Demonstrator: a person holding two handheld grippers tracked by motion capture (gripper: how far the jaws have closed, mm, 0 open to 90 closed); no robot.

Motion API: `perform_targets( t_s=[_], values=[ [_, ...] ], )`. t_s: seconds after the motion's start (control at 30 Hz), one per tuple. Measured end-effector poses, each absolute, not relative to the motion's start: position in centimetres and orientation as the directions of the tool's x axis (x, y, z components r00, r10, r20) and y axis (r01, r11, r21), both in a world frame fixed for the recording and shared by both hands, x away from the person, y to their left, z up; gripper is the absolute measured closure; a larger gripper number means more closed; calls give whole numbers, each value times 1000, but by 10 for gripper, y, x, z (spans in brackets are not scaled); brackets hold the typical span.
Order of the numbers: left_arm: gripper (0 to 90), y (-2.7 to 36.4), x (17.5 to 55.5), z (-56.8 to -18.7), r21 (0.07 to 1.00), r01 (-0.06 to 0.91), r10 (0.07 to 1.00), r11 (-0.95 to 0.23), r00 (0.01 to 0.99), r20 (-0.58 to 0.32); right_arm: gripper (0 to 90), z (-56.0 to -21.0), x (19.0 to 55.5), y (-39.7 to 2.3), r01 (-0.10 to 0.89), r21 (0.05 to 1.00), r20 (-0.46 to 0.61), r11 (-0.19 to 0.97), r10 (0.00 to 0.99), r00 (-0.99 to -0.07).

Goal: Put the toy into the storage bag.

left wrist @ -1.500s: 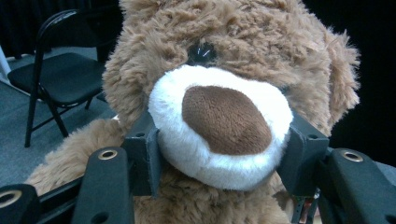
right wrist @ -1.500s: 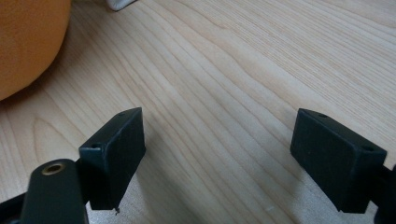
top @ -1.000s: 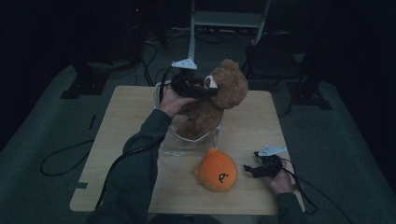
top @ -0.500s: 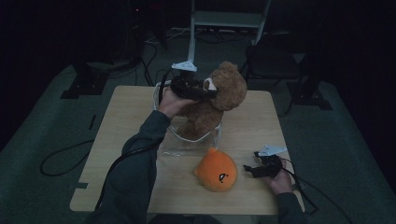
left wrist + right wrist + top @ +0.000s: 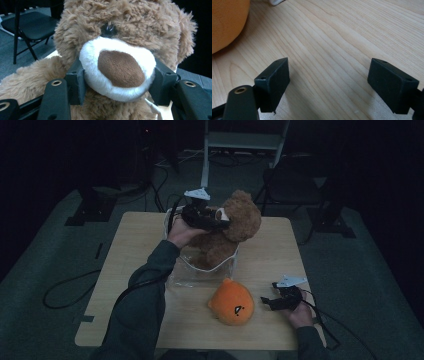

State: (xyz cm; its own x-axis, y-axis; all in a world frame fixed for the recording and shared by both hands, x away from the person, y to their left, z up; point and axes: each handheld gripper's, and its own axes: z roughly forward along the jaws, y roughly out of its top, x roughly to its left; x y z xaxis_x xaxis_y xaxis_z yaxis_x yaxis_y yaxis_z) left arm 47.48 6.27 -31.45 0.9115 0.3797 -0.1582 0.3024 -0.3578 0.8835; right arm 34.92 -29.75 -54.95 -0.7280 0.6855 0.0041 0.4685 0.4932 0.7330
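1. The left gripper [image 5: 117, 82] has its two black jaws clamped on either side of the white muzzle of the brown teddy bear [image 5: 120, 37], pads pressing into the plush.
2. In the high view the left gripper [image 5: 220, 222] meets the teddy bear [image 5: 235, 227] at its face, at the far side of the table [image 5: 125, 270].
3. The bear's lower body sits inside a clear plastic container [image 5: 200, 275], head and shoulders above the rim.
4. The right gripper [image 5: 329, 85] rests low over bare wood with its jaws spread wide and nothing between them.
5. In the high view the right gripper [image 5: 267, 302] lies near the table's near right corner, just beside an orange plush toy [image 5: 231, 302].
6. The orange plush toy lies on the table in front of the container, close to it.
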Motion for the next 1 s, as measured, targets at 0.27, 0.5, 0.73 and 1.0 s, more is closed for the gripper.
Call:
perform_targets(
  t_s=[0.27, 0.5, 0.73, 1.0],
  values=[
    [403, 61, 475, -319, 863, 317, 384, -393, 910, -159, 170, -550, 349, -298, 468, 733, 4, 493, 685, -728],
    [398, 61, 476, -322, 851, 329, 385, -408, 908, -166, 170, -550, 349, -298, 467, 733, 3, 494, 685, -728],
    [388, 61, 477, -325, 836, 344, 390, -427, 904, -173, 170, -550, 349, -298, 467, 733, 3, 494, 685, -728],
    [383, 62, 478, -327, 833, 352, 388, -426, 903, -184, 170, -550, 349, -298, 467, 733, 3, 494, 685, -728]
  ],
)
